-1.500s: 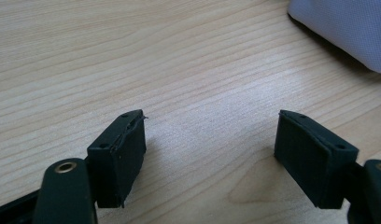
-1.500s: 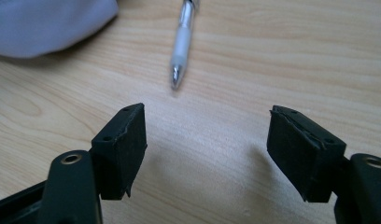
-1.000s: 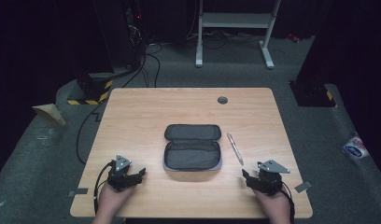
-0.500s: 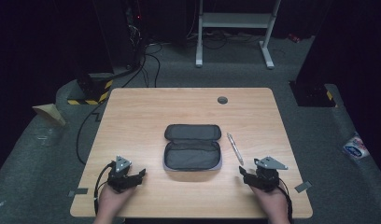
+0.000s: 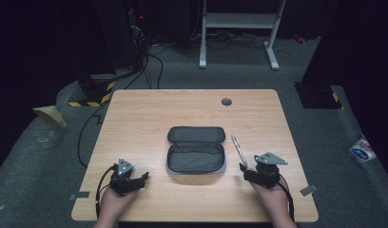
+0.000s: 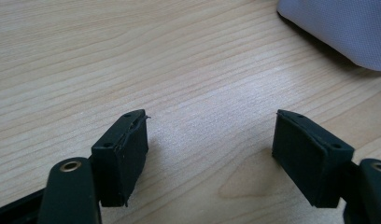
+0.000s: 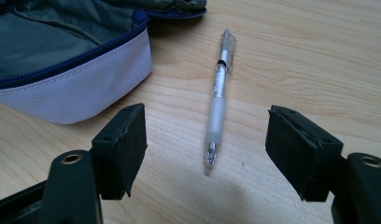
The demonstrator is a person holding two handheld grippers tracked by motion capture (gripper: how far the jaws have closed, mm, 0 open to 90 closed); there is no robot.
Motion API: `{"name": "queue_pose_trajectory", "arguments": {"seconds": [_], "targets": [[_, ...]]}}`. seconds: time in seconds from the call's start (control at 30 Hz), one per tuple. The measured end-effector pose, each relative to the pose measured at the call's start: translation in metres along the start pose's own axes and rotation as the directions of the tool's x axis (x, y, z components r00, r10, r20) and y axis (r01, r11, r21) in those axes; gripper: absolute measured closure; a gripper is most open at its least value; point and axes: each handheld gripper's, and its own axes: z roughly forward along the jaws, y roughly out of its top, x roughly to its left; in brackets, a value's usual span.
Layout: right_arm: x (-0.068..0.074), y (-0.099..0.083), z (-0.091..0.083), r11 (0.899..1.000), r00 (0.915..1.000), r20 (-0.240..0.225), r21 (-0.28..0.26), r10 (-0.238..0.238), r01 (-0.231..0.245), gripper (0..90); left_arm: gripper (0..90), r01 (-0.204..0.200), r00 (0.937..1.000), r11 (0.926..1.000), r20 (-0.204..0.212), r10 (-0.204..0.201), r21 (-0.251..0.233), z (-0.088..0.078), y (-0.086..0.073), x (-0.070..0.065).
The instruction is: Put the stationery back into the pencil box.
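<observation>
In the high view, the open pencil case (image 5: 196, 153) lies in the middle of the wooden table (image 5: 149, 114), its lid folded back toward the top of the frame. A clear pen (image 5: 237, 149) lies just beside the case, on its right, and points roughly up and down in the picture. The right gripper (image 5: 243, 167) sits at the lower right, its tips close to the near end of the pen. The left gripper (image 5: 143, 176) rests at the lower left, well apart from the case.

In the left gripper view, the jaws stand wide over bare wood with nothing between them. A corner of the case's pale fabric shows at the upper right.

In the right gripper view, the pen lies in the centre of the frame, its tip toward the camera and between the two jaws, which stand wide and do not touch it. These jaws have just been closing a little. The case is at the upper left.

I judge that the step in hand is the approach to pick up the pen. The next move calls for lowering the jaws around the barrel and closing them squarely, so that the round pen does not roll away.
</observation>
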Motion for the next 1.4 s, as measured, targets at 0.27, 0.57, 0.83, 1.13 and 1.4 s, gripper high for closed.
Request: {"name": "queue_pose_trajectory", "arguments": {"seconds": [0.27,0.57,0.83,1.13,1.4], "targets": [[-0.001,0.014,0.009,0.999,0.9996,-0.016,0.046,0.023,-0.022,35.8,26.9,0.001,1.0,1.0,-0.001,-0.001,0.002,0.0,0.0,0.0],[-0.007,0.024,0.026,0.994,0.9979,-0.013,0.095,0.063,-0.061,38.9,26.9,0.002,1.0,1.0,-0.002,-0.002,0.0,0.0,0.0,0.0],[-0.012,0.033,0.039,0.99,0.9957,-0.023,0.11,0.09,-0.087,39.3,26.9,0.002,1.0,1.0,-0.002,-0.002,0.001,0.0,0.0,0.0],[-0.015,0.044,0.049,0.988,0.9929,-0.056,0.123,0.105,-0.098,39.0,26.9,0.002,1.0,1.0,-0.002,-0.002,0.0,0.0,0.0,0.0],[-0.011,0.051,0.056,0.987,0.9972,-0.004,0.145,0.075,-0.074,53.6,26.9,-0.002,1.0,1.0,-0.001,0.002,0.003,0.0,0.0,0.0]]}}
